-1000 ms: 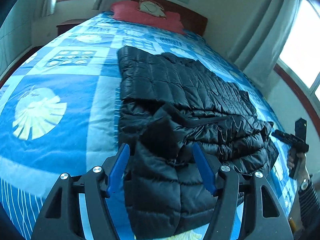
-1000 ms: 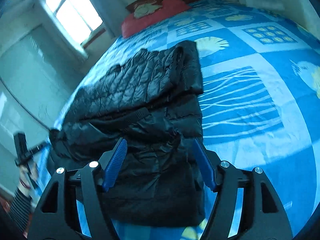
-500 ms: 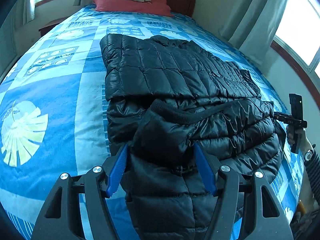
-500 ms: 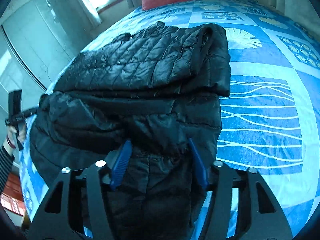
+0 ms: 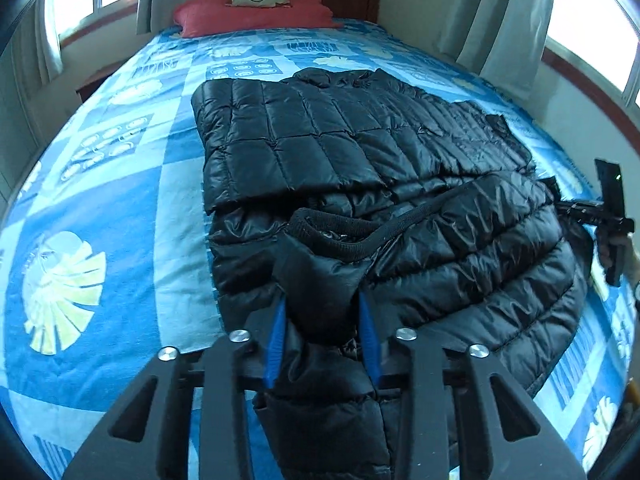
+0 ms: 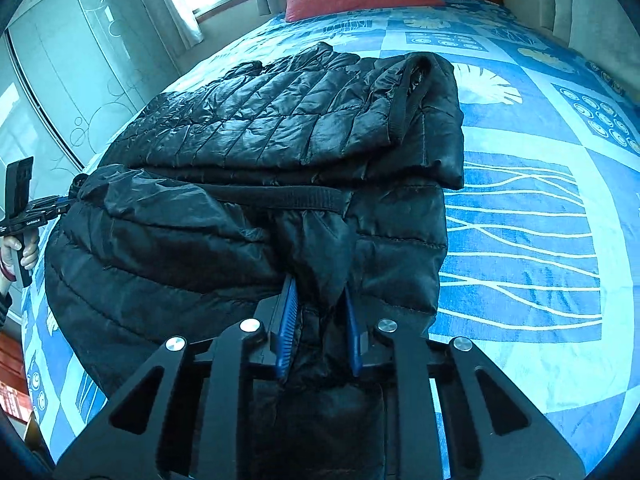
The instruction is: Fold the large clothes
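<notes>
Black quilted jacket: lying partly folded across the blue patterned bedspread, its near hem bunching up toward you.
Left gripper: your jaws are closing here, with a fold of the jacket's near edge sitting between the blue fingers; the pads are pressing into the fabric.
Right gripper: your jaws are closing likewise, and the fingers are pinching a tuck of the hem at the jacket's other near corner.
Ribbed black trim: running across the jacket just beyond both grips.
Your right hand: showing at the right edge of the left wrist view, gripping its handle.
Your left hand: showing at the left edge of the right wrist view.
Red pillow: resting at the headboard, well apart from the jacket.
</notes>
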A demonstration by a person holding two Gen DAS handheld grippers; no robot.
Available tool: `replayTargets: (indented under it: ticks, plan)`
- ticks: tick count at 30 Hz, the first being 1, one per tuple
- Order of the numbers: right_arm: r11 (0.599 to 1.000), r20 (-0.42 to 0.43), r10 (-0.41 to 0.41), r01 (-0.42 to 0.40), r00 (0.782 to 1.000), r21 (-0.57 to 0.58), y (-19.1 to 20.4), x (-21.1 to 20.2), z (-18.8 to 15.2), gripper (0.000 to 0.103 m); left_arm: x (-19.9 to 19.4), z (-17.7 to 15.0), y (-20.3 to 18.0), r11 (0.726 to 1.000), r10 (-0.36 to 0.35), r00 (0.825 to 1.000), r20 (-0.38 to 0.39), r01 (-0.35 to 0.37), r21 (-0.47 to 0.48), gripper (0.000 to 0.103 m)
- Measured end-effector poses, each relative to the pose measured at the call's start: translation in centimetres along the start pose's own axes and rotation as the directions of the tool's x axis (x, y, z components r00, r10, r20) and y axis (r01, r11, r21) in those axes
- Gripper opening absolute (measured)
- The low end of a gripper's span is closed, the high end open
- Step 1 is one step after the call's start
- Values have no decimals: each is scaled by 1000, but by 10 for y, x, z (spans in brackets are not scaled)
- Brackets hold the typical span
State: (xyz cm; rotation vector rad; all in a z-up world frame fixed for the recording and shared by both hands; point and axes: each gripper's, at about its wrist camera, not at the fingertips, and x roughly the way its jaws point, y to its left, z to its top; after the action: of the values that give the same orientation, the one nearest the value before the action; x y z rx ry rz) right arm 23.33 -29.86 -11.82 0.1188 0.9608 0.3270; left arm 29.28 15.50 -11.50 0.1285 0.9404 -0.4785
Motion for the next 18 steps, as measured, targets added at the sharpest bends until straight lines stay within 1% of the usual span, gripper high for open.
replayTargets:
  ticks: [3, 8, 11, 14, 18]
  plan:
    - [1000, 6, -22, 22, 1000, -8, 4, -1, 0, 19, 2, 0, -3, 1000, 29, 1000, -6, -29, 8, 22]
    - [998, 26, -58, 59, 998, -19, 10, -6, -3, 17, 0, -1, -12, 995, 95, 995, 8, -95, 22, 17]
    - [995, 53, -91, 93, 994, -31, 16, -14, -4, 16, -5, -1, -19, 989, 141, 990, 23, -141, 36, 15]
    - [994, 84, -104, 106, 991, -31, 20, -25, -4, 15, -15, 1, -28, 981, 188, 981, 51, -190, 43, 14]
    - [991, 141, -118, 124, 983, -39, 27, -46, -1, 14, -33, 7, -36, 974, 218, 971, 93, -223, 42, 13]
